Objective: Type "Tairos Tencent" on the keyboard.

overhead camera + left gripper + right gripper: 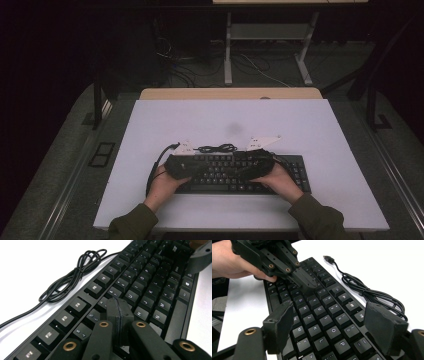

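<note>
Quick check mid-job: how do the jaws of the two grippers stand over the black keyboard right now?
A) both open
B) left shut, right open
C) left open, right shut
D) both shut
B: in the left gripper view the left gripper has its pads pressed together over the black keyboard, while in the right gripper view the right gripper has its jaws spread wide apart with keys showing between them.

Black keyboard flat on white table, near edge, cable bundled behind
</note>
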Demonstrator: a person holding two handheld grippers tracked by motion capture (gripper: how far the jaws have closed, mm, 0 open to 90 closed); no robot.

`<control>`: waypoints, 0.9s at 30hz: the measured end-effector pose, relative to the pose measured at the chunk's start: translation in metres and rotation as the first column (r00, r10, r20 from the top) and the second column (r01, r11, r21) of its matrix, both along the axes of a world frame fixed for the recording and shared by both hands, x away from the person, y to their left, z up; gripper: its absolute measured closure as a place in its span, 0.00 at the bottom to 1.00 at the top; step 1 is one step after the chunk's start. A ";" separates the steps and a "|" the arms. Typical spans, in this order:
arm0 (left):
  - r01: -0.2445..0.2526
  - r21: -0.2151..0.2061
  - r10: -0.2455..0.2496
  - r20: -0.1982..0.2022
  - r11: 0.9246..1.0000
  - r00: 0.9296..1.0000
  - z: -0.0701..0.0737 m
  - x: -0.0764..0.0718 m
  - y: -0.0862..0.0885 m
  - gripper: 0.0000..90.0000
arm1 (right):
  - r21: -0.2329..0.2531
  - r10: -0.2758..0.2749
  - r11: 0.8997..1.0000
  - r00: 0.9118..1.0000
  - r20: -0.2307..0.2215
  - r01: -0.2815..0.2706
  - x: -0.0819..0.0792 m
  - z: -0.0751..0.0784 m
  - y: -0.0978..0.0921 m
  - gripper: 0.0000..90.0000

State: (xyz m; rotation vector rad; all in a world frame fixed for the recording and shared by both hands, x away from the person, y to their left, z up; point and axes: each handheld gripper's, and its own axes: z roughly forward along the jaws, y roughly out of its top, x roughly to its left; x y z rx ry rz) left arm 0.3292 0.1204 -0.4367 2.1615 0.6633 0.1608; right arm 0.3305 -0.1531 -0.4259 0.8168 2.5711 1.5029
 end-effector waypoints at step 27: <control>-0.016 -0.058 0.017 0.005 0.998 1.000 0.009 -0.004 0.006 0.72 | 0.029 -0.023 0.999 1.000 0.001 0.023 0.005 0.002 -0.012 0.24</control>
